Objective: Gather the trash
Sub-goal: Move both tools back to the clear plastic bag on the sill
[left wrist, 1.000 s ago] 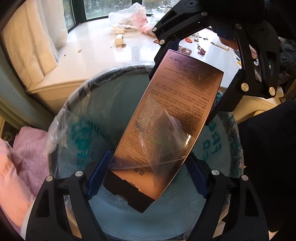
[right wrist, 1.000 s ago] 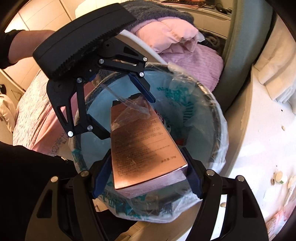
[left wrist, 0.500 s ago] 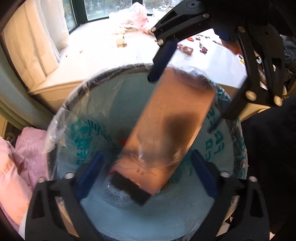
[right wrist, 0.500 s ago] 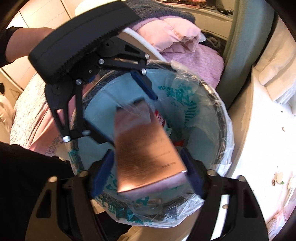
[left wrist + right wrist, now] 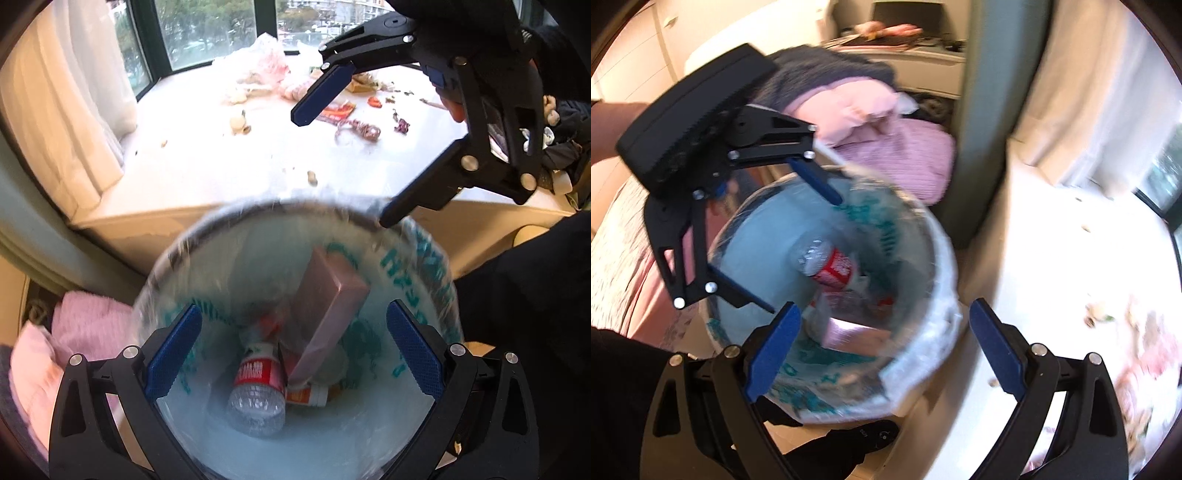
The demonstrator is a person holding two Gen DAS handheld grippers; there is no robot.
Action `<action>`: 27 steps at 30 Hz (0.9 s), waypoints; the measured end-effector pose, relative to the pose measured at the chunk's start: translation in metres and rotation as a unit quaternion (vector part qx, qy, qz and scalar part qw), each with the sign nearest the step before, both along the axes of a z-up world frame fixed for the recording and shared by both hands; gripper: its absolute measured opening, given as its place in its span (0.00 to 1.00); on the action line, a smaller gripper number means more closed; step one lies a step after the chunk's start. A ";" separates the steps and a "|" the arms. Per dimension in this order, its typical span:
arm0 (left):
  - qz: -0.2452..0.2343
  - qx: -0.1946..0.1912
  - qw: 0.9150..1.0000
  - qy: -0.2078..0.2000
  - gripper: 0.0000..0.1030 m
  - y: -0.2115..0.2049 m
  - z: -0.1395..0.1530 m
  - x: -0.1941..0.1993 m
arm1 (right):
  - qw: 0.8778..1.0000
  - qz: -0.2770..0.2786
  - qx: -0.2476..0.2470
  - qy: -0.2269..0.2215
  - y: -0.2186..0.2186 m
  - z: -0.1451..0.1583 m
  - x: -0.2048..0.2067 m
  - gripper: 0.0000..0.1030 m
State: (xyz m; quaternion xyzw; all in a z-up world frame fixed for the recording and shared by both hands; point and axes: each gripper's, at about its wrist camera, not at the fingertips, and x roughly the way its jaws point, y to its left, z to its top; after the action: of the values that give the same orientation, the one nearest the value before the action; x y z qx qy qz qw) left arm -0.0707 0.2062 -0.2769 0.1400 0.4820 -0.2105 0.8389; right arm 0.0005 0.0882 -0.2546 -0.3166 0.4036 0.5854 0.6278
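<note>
The copper-pink box (image 5: 325, 306) lies tilted inside the bag-lined bin (image 5: 424, 258), free of both grippers. It leans on a clear bottle with a red label (image 5: 258, 380) and a small white and orange pot (image 5: 306, 397). My left gripper (image 5: 293, 350) hangs open above the bin with nothing between its fingers. My right gripper (image 5: 369, 147) is open over the bin's far rim. In the right wrist view the right gripper (image 5: 884, 347) stands open over the bin's near rim (image 5: 923, 369), with the box (image 5: 857, 334) and bottle (image 5: 827, 262) below and the left gripper (image 5: 801, 254) opposite.
The white window ledge (image 5: 221, 166) behind the bin carries a crumpled plastic bag (image 5: 266, 62), a red wrapper (image 5: 336, 110), shells (image 5: 313, 178) and scraps. A white curtain (image 5: 66, 110) hangs at the left. Pink bedding (image 5: 74, 332) lies beside the bin. A dark-sleeved arm (image 5: 524, 288) is at the right.
Both grippers opened and let go of the box, which fell into the bin. Both have lifted and drawn back from the bin, and the right one has swung toward the ledge.
</note>
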 end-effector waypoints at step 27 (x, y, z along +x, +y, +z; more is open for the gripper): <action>-0.099 -0.069 0.991 -0.059 0.94 -0.178 0.071 0.171 | 0.947 -0.314 0.059 -0.012 -0.214 0.041 0.132 0.87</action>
State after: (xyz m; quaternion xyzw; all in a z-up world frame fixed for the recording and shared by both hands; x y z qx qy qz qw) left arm 0.1006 0.0281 -0.2055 0.1407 0.3994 -0.3165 0.8488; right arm 0.1326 -0.1256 -0.2132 -0.1430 0.4396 0.3773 0.8025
